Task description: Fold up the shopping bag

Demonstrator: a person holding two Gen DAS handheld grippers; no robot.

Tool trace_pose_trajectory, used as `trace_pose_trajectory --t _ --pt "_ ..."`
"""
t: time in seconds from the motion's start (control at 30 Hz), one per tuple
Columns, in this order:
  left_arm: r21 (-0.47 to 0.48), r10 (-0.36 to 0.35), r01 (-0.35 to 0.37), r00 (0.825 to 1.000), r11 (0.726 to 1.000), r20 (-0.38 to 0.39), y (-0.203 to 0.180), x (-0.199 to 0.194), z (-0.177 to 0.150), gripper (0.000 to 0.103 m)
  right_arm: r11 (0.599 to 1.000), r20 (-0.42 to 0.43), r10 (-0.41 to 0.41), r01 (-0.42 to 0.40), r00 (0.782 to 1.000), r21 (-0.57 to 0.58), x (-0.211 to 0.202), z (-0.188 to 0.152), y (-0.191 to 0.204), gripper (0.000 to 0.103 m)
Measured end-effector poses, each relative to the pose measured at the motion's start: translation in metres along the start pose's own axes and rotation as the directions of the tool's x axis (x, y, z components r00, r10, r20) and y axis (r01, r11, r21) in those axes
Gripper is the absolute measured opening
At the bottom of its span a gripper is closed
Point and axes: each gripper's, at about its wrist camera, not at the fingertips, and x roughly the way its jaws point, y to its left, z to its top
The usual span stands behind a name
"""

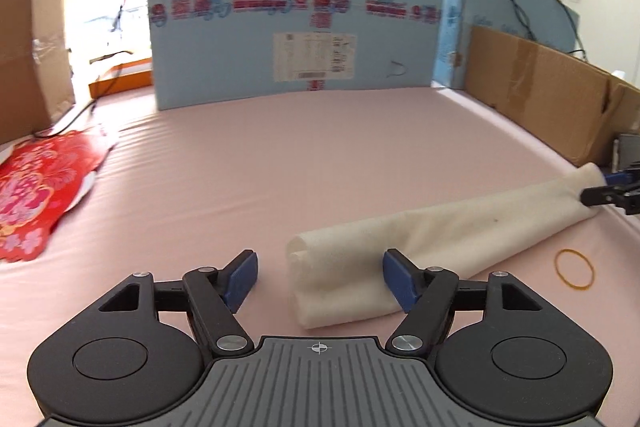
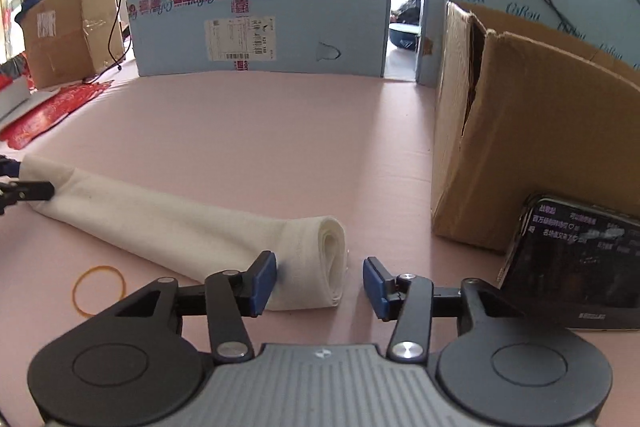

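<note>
The cream shopping bag (image 1: 420,247) lies rolled into a long tube on the pink table cover (image 1: 280,167). My left gripper (image 1: 320,277) is open, its fingers straddling the tube's near end. In the right wrist view the bag (image 2: 192,227) runs from the left edge to its rolled end between the fingers. My right gripper (image 2: 320,283) is open around that end. Each gripper shows at the far end of the tube in the other's view, the right (image 1: 608,187) and the left (image 2: 20,187).
A yellow rubber band (image 1: 574,269) lies on the cover beside the tube; it also shows in the right wrist view (image 2: 98,291). A red printed bag (image 1: 36,191) lies at the left. A cardboard box (image 2: 520,147) and a phone (image 2: 576,263) stand at the right. A blue board (image 1: 296,27) closes the back.
</note>
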Motion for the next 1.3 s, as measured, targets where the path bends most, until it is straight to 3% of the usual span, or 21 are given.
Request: trace_pose_trajectory --t 0.1,0.17,0.23,0.3,0.37,0.47,0.6,0.77,0.87,0.97,1.2,1.3 --pt "0.066 0.118 -0.118 0.993 0.991 0.012 -0.003 -0.008 0.0 0.082 1.0 0.029 -0.016 0.016 0.999 0.013 -0.001 -0.006 0.002 0.053" --pt "0.127 0.241 -0.247 0.969 0.961 0.063 -0.014 -0.019 0.002 0.082 1.0 0.046 -0.03 0.03 0.999 0.008 -0.002 -0.009 0.006 0.053" --pt "0.119 0.306 -0.322 0.943 0.939 0.134 -0.023 -0.029 0.006 0.082 0.999 0.06 -0.046 0.046 0.997 -0.003 -0.003 -0.01 0.011 0.053" --pt "0.081 0.258 -0.277 0.947 0.957 0.193 -0.034 -0.039 0.013 0.083 0.998 0.075 -0.054 0.055 0.996 -0.012 -0.006 -0.012 0.013 0.053" --pt "0.054 0.122 -0.139 0.964 0.989 0.236 -0.048 -0.043 0.017 0.084 0.999 0.081 -0.052 0.052 0.995 0.001 -0.008 -0.013 0.011 0.053" --pt "0.108 -0.046 0.021 0.972 0.994 0.232 -0.08 -0.029 0.018 0.084 0.998 0.09 -0.045 0.042 0.995 0.038 -0.009 -0.015 0.009 0.054" --pt "0.163 -0.061 0.028 0.978 0.986 0.198 -0.116 -0.008 0.018 0.085 0.997 0.098 -0.05 0.044 0.994 0.065 -0.01 -0.016 0.008 0.055" --pt "0.144 -0.048 0.037 0.996 0.989 0.075 -0.129 0.017 0.018 0.085 0.996 0.098 -0.052 0.044 0.994 0.079 -0.012 -0.017 0.007 0.058" --pt "0.135 -0.021 0.019 1.0 0.991 0.013 -0.129 0.028 0.016 0.091 0.995 0.094 -0.048 0.039 0.994 0.097 -0.011 -0.018 0.005 0.061" --pt "0.133 -0.001 0.0 1.0 0.991 0.008 -0.128 0.032 0.013 0.1 0.994 0.092 -0.049 0.039 0.995 0.105 -0.011 -0.017 0.003 0.062" --pt "0.106 -0.016 0.016 1.0 0.994 -0.004 -0.122 0.034 0.01 0.103 0.96 0.093 -0.017 -0.01 0.996 0.281 -0.034 -0.022 -0.011 0.063" --pt "0.096 -0.025 0.025 1.0 0.995 -0.008 -0.12 0.034 0.011 0.103 0.912 0.087 0.084 -0.112 0.993 0.396 -0.037 -0.025 -0.019 0.063"
